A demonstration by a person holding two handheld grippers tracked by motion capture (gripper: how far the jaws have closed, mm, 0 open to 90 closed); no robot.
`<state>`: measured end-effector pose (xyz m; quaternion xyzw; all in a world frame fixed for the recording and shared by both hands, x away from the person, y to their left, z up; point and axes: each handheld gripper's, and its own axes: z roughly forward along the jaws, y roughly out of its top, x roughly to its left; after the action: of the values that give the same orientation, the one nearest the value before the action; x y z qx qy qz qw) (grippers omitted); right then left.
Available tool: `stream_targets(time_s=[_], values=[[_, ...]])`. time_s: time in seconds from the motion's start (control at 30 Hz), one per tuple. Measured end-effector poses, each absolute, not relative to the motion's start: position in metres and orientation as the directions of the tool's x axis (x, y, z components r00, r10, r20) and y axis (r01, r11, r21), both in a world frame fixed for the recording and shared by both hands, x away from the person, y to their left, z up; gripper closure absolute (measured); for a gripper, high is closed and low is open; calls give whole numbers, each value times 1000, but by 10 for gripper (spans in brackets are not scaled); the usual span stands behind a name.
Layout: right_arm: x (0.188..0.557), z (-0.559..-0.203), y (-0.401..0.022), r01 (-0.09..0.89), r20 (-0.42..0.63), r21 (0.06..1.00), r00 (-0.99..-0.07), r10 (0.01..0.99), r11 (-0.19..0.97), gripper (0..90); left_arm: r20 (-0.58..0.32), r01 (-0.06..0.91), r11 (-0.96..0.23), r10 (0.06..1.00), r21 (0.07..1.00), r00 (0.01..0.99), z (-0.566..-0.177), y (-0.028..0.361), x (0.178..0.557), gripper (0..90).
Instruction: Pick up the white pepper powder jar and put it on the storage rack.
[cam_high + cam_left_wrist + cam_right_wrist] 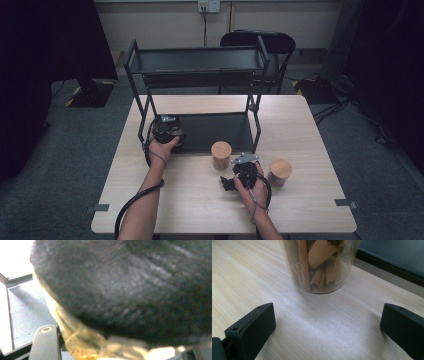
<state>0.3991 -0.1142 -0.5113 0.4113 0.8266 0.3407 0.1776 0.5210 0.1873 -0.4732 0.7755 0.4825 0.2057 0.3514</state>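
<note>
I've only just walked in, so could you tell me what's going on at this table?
A person is working with two handheld grippers. The left gripper is shut on a clear jar at the black rack's lower shelf. The right gripper is open, facing a cork-lidded jar of cinnamon sticks. Another cork-lidded jar stands beside it.

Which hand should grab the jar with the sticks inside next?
The right one, probably. The right gripper has its jaws wide open, facing the stick-filled jar just ahead on the table. The left gripper is busy, shut on another jar at the rack.
</note>
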Motion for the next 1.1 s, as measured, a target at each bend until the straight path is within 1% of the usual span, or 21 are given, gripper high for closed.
stream_targets(time_s=[0.5, 0.77, 0.93, 1.07, 1.1], values=[[399, -511, -114, 559, -13, 709, -599, 801, 430, 0, -17, 605, -277, 901, 746, 433, -477, 185, 526, 313], [399, -511, -114, 559, -13, 709, -599, 801, 430, 0, -33, 621, -265, 905, 738, 425, -476, 185, 527, 304], [399, -511, -114, 559, -13, 710, -598, 801, 429, 0, -38, 628, -256, 909, 735, 415, -475, 186, 527, 248], [399, -511, -114, 559, -13, 710, -598, 802, 429, 0, -58, 646, -236, 915, 726, 399, -476, 188, 526, 136], [399, -511, -114, 559, -13, 710, -598, 802, 429, 0, -60, 650, -233, 917, 723, 395, -476, 188, 526, 120]])
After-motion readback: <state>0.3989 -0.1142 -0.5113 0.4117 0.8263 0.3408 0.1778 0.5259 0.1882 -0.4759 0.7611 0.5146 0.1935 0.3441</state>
